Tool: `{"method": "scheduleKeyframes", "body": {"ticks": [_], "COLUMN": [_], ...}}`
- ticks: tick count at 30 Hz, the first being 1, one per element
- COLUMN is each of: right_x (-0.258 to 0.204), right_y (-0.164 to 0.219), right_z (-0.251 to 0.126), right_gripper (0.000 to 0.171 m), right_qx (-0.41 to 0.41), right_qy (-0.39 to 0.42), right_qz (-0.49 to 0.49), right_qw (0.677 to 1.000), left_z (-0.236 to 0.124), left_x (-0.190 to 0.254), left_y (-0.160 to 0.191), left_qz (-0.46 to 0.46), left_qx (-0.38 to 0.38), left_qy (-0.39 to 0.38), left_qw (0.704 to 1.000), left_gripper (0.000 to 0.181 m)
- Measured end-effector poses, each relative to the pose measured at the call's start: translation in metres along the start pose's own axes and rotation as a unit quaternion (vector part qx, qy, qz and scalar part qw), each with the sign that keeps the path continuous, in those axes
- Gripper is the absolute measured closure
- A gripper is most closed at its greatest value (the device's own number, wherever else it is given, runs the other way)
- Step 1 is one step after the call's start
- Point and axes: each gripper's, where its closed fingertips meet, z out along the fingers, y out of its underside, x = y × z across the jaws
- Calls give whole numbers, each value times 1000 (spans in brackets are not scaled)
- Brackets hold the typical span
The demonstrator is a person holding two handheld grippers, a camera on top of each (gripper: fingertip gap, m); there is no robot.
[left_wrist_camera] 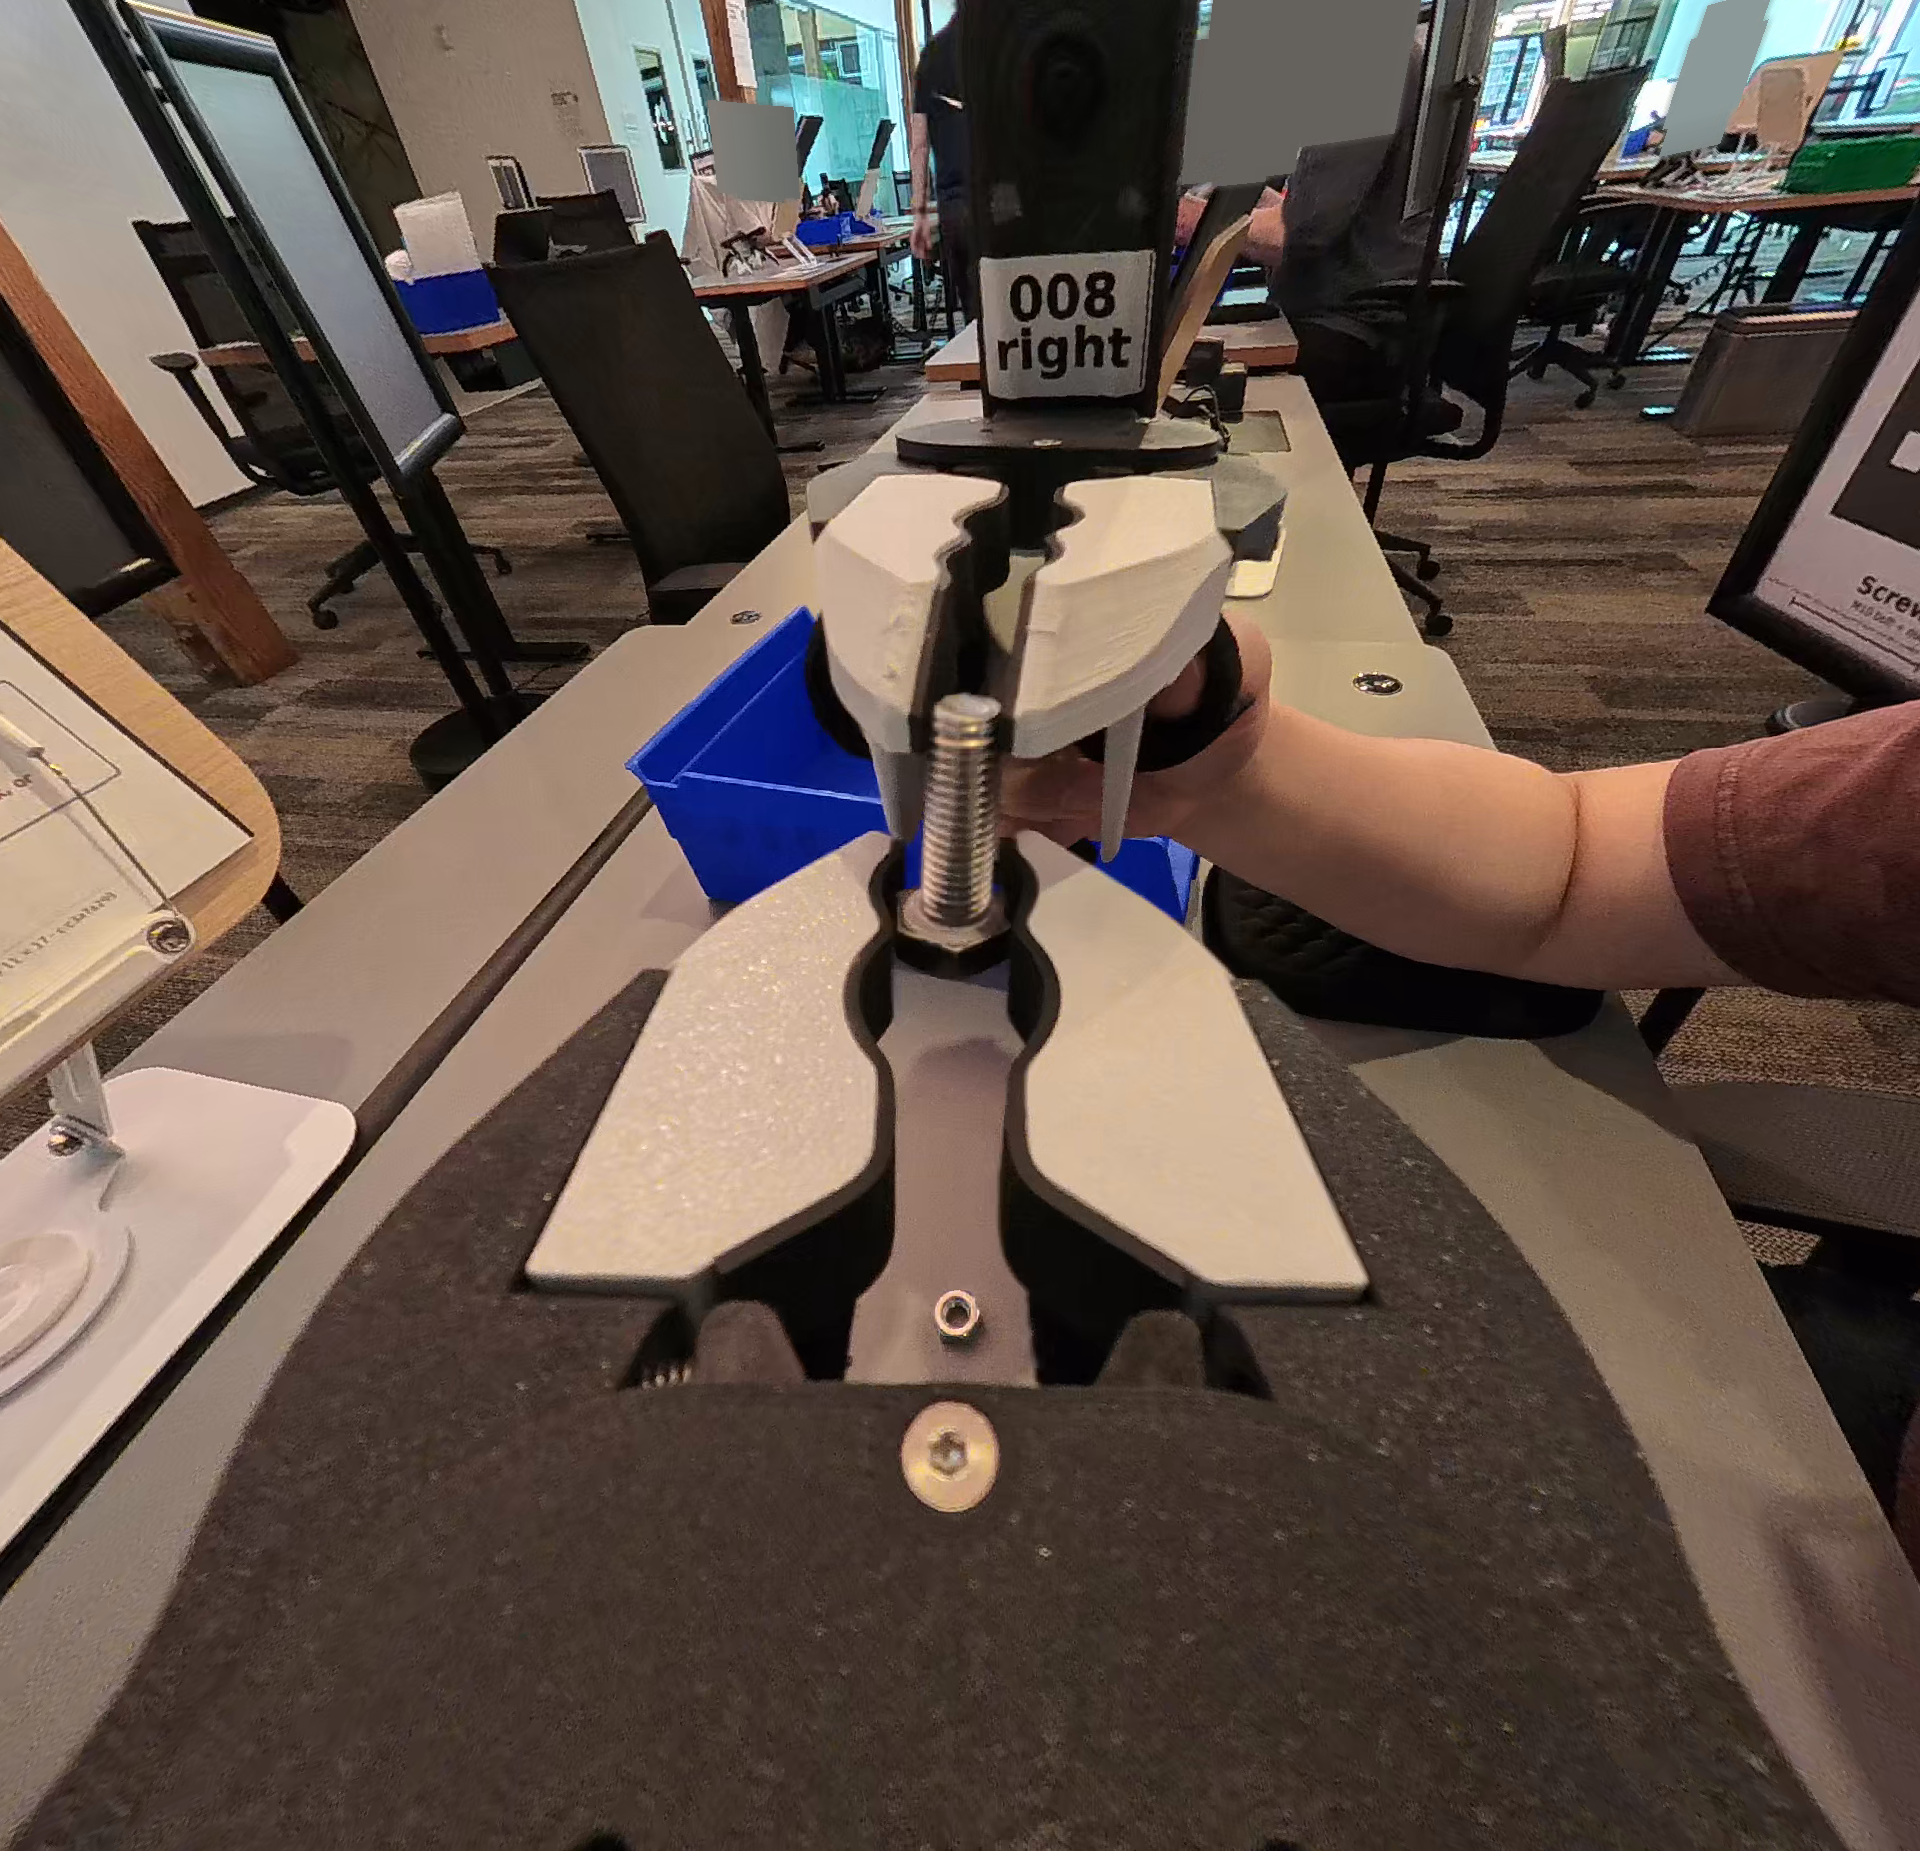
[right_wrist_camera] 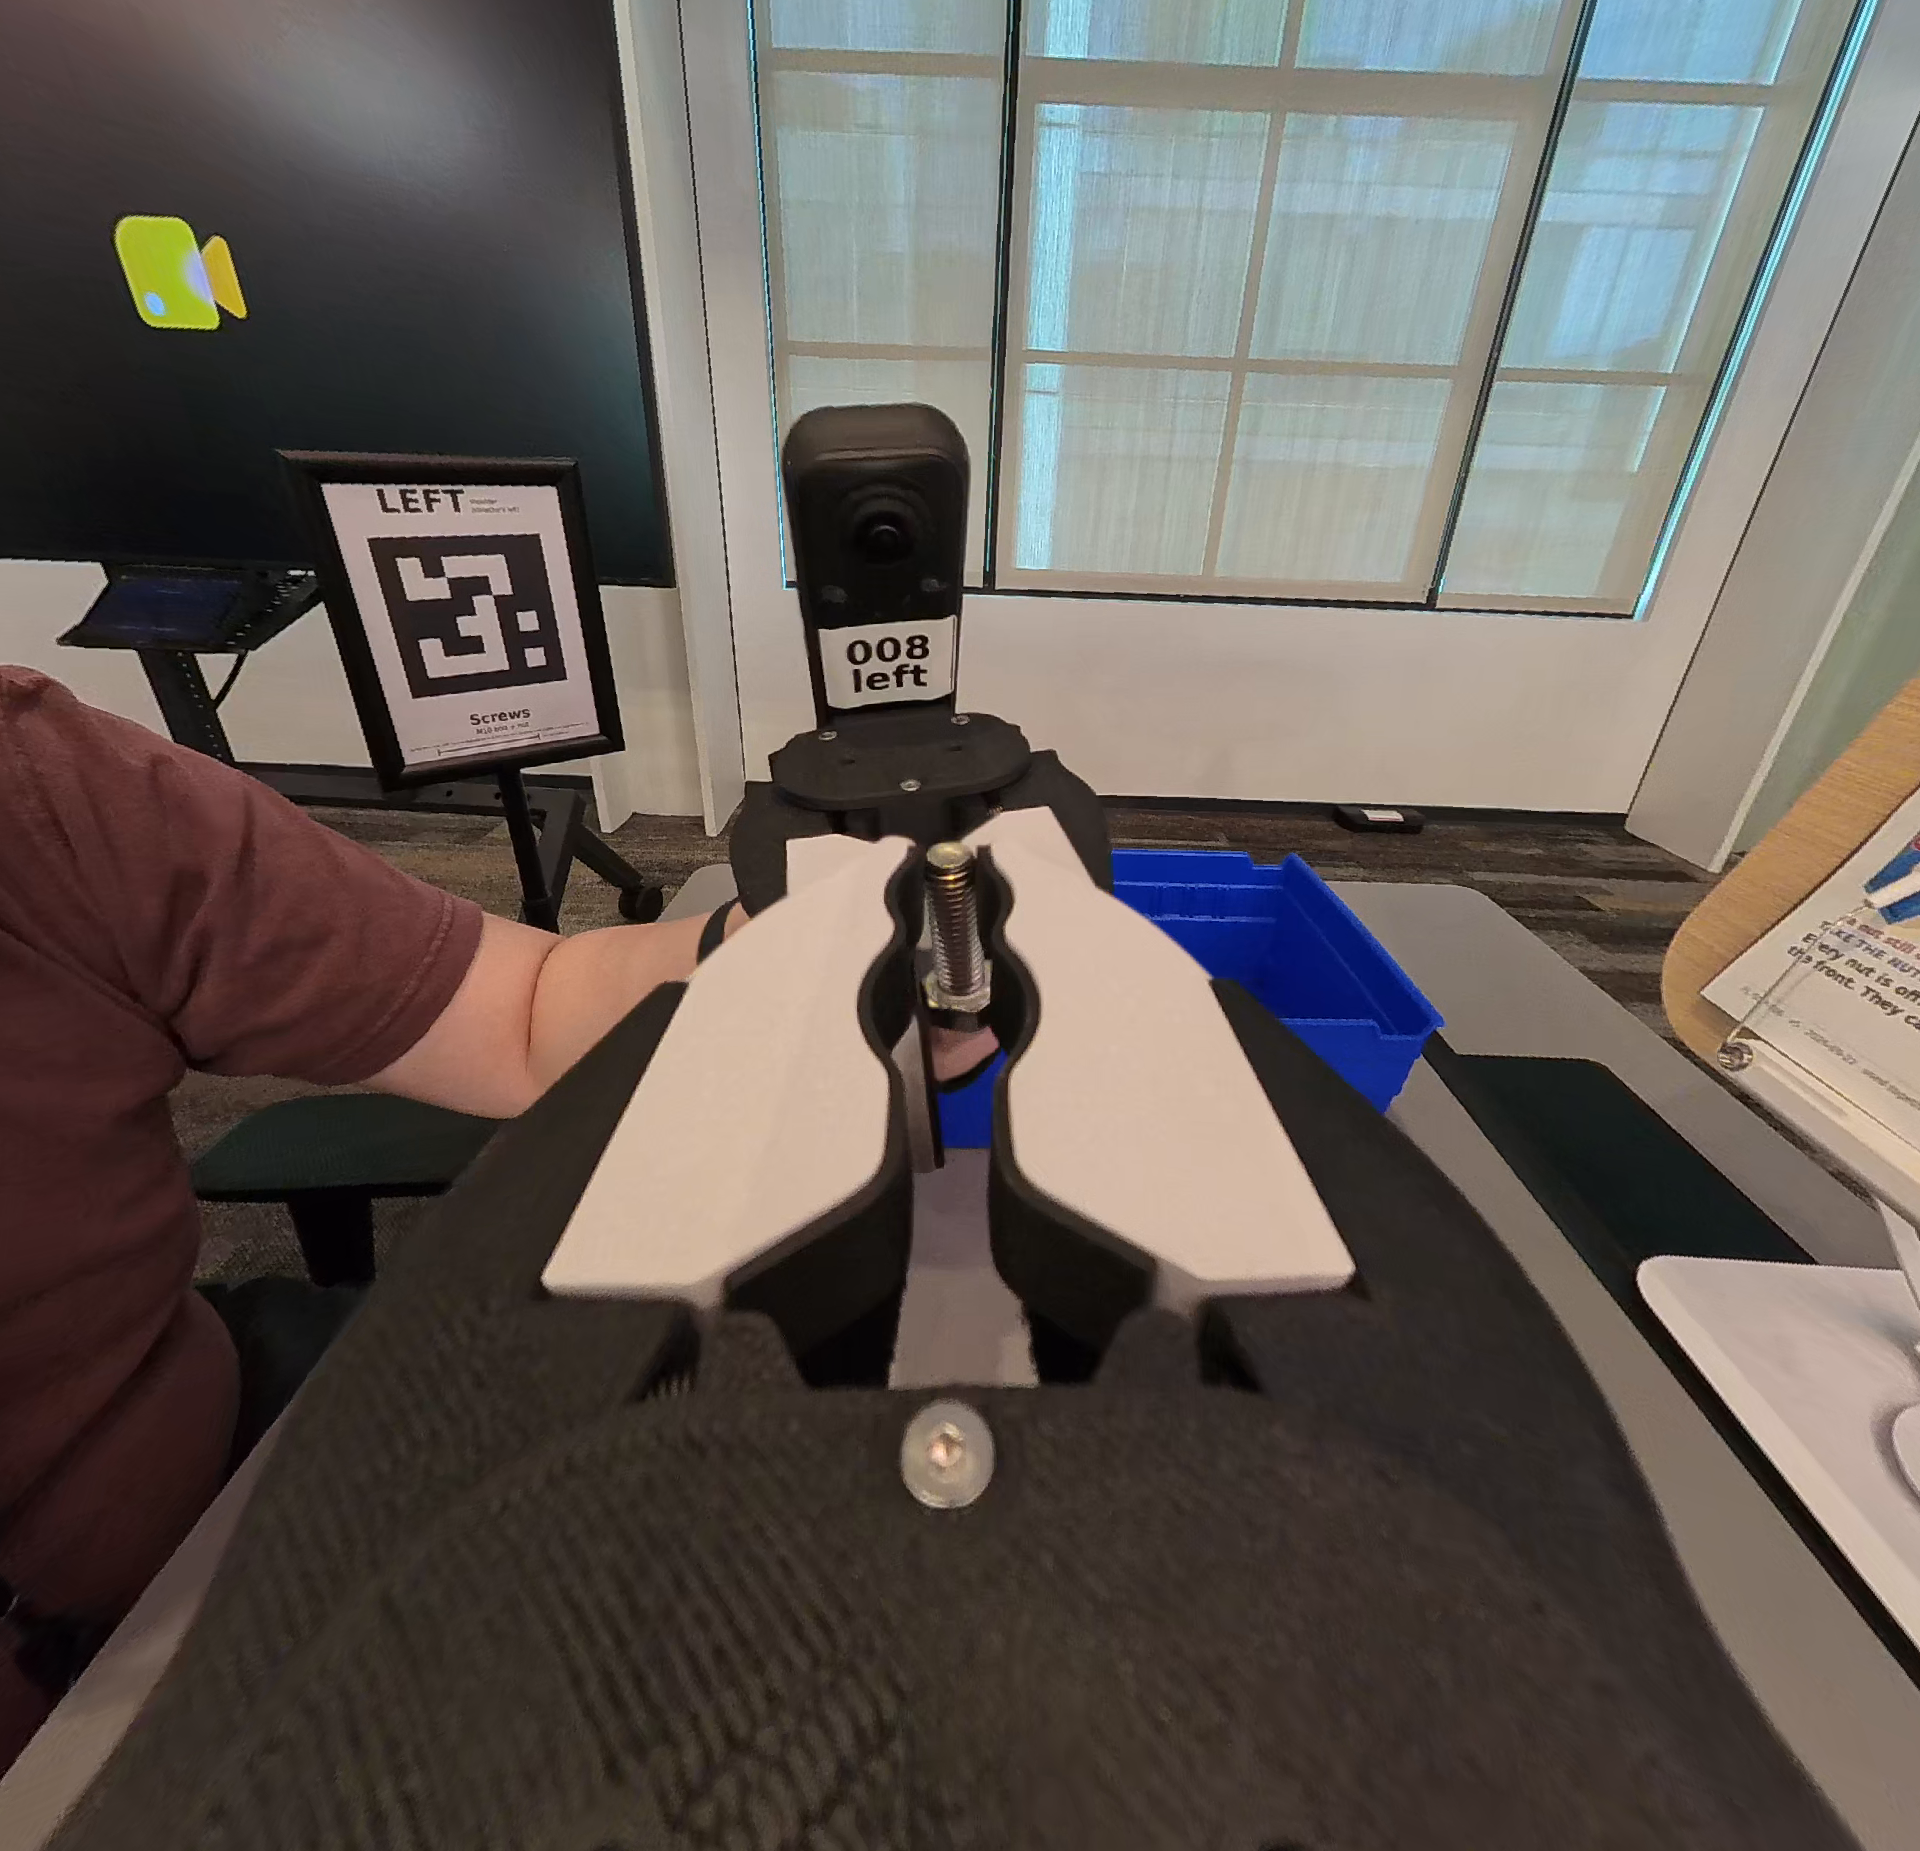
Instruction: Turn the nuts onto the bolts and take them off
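A silver bolt (left_wrist_camera: 954, 814) stands upright above the grey table (left_wrist_camera: 416, 1022), with a hex piece (left_wrist_camera: 951, 931) at its lower end; I cannot tell whether that is a nut or the head. My left gripper (left_wrist_camera: 951, 871) is shut on that hex end, which sits in the notch of its white fingers. My right gripper (left_wrist_camera: 966, 736) faces it from the far side and is closed around the bolt's upper threaded end. In the right wrist view the bolt (right_wrist_camera: 951, 918) rises between my right gripper's (right_wrist_camera: 948, 858) fingertips, and the hex piece (right_wrist_camera: 961, 991) shows through the gap below.
A blue bin (left_wrist_camera: 748, 762) stands on the table just behind the bolt and also shows in the right wrist view (right_wrist_camera: 1278, 939). The person's forearm (left_wrist_camera: 1455, 866) reaches in from the right. A paper stand (left_wrist_camera: 62, 918) is at the left. A framed sign (right_wrist_camera: 468, 617) stands off the table. The tips of one gripper are about 5 centimetres away from the tips of the other.
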Motion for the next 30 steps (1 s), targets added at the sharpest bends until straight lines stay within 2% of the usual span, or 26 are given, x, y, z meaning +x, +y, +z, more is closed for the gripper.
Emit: {"method": "scheduleKeyframes", "body": {"ticks": [3,6,18,22,30], "right_x": [1,1,2,6,6], "right_y": [-1,-2,-1,-2,0], "right_z": [-1,-2,-4,-4,-4], "right_gripper": [162,162,161,147,144], "right_qx": [4,5,5,6,-3], "right_qy": [1,0,-3,9,7], "right_qz": [1,1,12,16,16], "right_qw": [1000,1000,1000,1000,1000], "left_z": [1,2,2,1,-2], "left_x": [1,0,-3,-3,-7], "left_y": [2,1,2,1,1], "left_qz": [-1,1,-1,-1,3], "left_qx": [-4,0,-9,-6,-6], "left_qy": [2,-4,-16,-19,-27], "left_qw": [1000,1000,1000,1000,1000], "left_gripper": [161,167,168,168,168]}}
